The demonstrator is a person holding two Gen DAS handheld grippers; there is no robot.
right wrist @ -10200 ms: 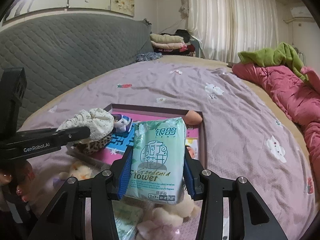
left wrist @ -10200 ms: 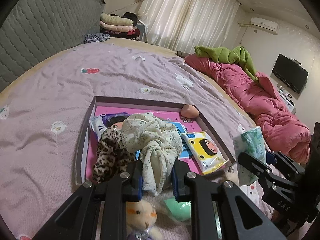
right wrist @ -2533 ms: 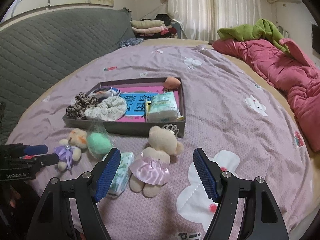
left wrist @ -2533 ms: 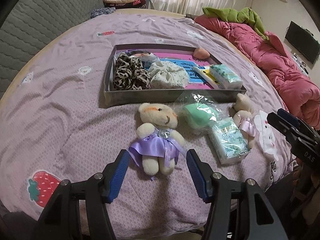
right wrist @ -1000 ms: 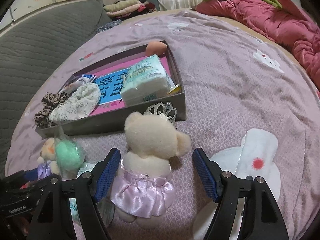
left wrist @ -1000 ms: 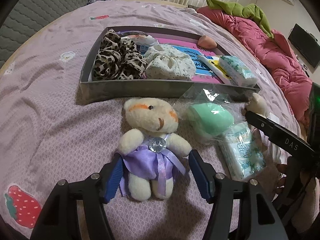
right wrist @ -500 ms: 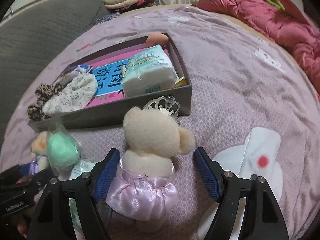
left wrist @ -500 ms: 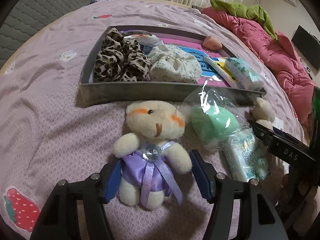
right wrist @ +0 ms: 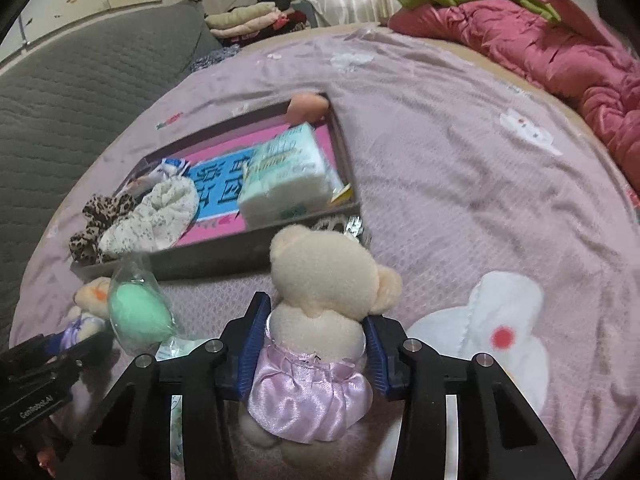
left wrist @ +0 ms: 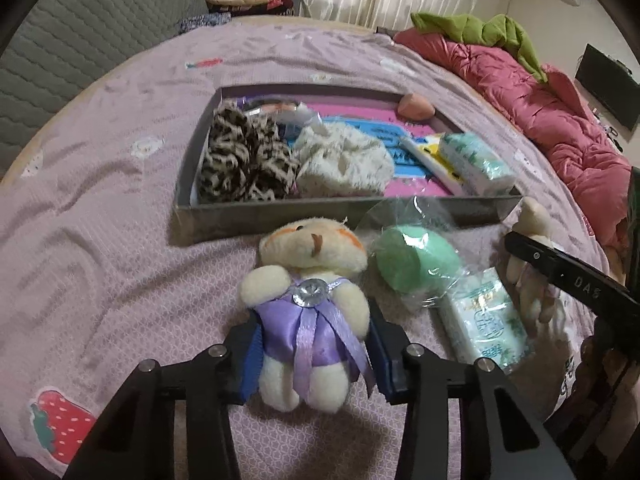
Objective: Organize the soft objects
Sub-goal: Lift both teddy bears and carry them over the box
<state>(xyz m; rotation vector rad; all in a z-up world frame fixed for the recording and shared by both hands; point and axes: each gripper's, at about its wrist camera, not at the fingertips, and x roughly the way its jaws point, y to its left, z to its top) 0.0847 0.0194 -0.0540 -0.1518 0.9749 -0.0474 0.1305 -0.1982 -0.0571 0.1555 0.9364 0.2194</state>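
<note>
A cream bear in a purple dress [left wrist: 312, 252] lies on the bed in front of the grey tray [left wrist: 320, 216]. My left gripper [left wrist: 316, 352] has its closing jaws around the bear's skirt, and the blue pads [left wrist: 254, 352] touch the fabric. In the right wrist view a bear in a pink dress [right wrist: 324, 272] faces away. My right gripper [right wrist: 316, 344] is closing on its waist, pads against the body. A green sponge in a clear bag [left wrist: 412, 264] and a tissue pack [left wrist: 484, 320] lie between the two bears.
The tray holds a leopard scrunchie [left wrist: 244, 160], a floral scrunchie [left wrist: 344, 160], a tissue pack [left wrist: 476, 164] and a peach sponge [left wrist: 414, 106]. A small tiara [right wrist: 344, 226] lies by the tray's corner. A pink quilt [left wrist: 560, 120] lies right, a grey headboard [right wrist: 60, 100] left.
Both pairs of jaws have narrowed from wide apart onto the bears' bodies. The purple-dress bear's head now tips towards the tray.
</note>
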